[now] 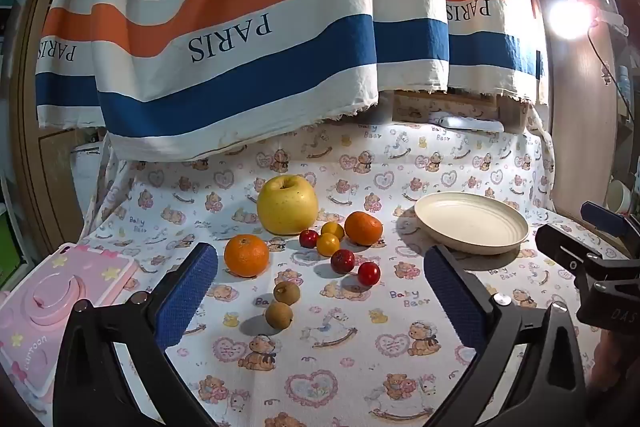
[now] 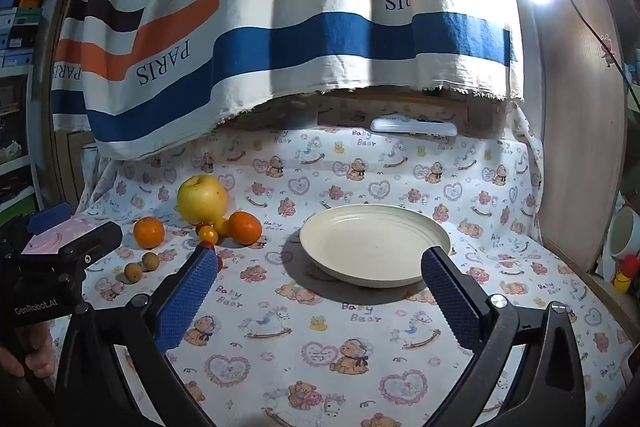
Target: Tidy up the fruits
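Both claws spread wide and empty, nothing pinched yet. Straight ahead of the left claw [image 1: 320, 279], practically framed between its blue pads: the loose fruit cluster on the bear-print desk cloth [image 1: 360, 359]. Nearest to it, two small brown round fruits [image 1: 282, 303], then two red cherry tomatoes [image 1: 354, 267], with a round orange mandarin [image 1: 246, 255] just off the left pad. Further back, a big yellow apple [image 1: 287, 205], a second orange mandarin [image 1: 363, 227], two yellow cherry tomatoes and one more red one bunched together. Right claw [image 2: 320, 279] facing the empty cream round plate [image 2: 376, 245] instead, fruit well off to its left. So probably a left-claw job for picking. No long axis to worry about, everything round. Pink cartoon case [image 1: 60, 307] off to the left, not in the way.
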The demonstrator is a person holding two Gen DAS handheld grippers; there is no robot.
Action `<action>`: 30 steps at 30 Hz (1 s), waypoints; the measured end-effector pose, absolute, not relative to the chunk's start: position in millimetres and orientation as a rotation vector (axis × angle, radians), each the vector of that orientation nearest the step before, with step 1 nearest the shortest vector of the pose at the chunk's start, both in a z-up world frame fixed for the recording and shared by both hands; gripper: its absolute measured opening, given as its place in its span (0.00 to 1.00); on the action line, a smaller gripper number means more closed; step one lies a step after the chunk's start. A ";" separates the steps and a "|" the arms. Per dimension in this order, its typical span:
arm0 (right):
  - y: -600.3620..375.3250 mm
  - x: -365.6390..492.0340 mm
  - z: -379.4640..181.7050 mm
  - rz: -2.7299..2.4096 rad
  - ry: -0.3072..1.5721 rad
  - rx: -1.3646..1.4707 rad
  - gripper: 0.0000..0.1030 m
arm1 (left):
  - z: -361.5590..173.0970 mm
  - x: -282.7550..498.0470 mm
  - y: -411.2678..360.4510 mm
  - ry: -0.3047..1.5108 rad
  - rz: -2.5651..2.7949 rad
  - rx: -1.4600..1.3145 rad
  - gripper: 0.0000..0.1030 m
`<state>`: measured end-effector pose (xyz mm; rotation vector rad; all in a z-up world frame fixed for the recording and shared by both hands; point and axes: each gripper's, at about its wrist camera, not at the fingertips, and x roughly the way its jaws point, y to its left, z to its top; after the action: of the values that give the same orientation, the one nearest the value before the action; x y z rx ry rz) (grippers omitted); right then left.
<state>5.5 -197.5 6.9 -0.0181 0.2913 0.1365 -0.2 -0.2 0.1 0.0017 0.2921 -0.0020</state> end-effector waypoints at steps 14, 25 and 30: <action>-198.3 5.8 7.4 0.151 0.297 0.034 0.99 | -2.6 0.2 6.2 0.300 0.010 -0.019 1.00; -196.9 6.3 7.8 0.153 0.298 0.033 0.99 | -1.8 -1.6 4.9 0.298 0.012 -0.007 1.00; -196.5 6.3 7.7 0.155 0.301 0.031 0.99 | -1.3 -1.2 3.3 0.300 0.013 -0.003 1.00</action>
<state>6.3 -196.5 7.7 0.0306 0.3007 0.1550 -1.2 3.3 -1.3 -0.0033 0.2996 0.0127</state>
